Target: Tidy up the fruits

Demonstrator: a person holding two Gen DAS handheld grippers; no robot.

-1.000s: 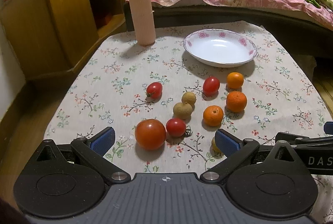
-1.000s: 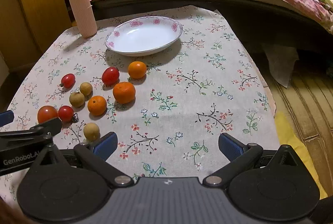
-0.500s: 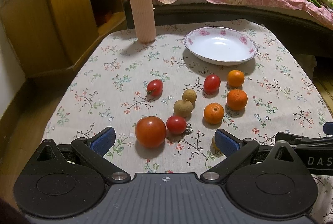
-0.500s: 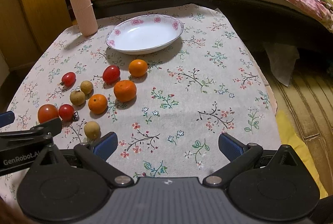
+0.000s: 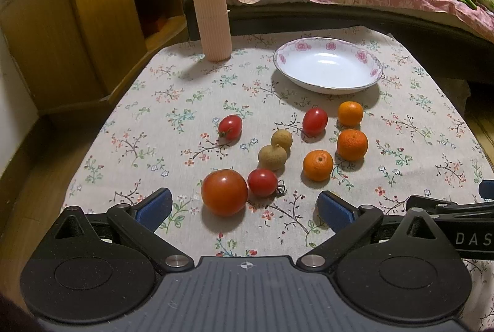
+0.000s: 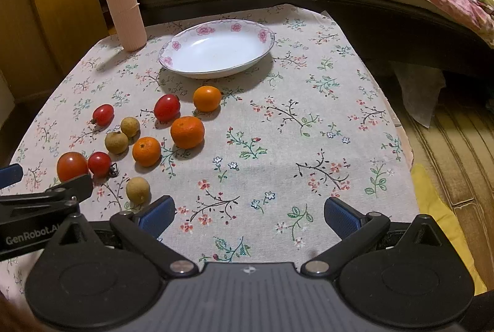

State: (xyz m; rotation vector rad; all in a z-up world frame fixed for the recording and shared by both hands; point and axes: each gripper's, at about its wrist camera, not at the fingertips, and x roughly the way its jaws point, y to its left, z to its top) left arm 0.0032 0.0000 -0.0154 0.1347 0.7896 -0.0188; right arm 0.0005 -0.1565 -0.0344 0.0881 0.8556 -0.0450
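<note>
Both the left hand-held gripper and right hand-held gripper hover wide open and empty over the floral-clothed table, tomatoes, small oranges and longans scattered ahead, a large red tomato nearest the left one, before the empty white floral-rimmed plate and ribbed pink cylinder.

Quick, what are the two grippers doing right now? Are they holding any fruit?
Left gripper: open, holding nothing.
Right gripper: open, holding nothing.
</note>
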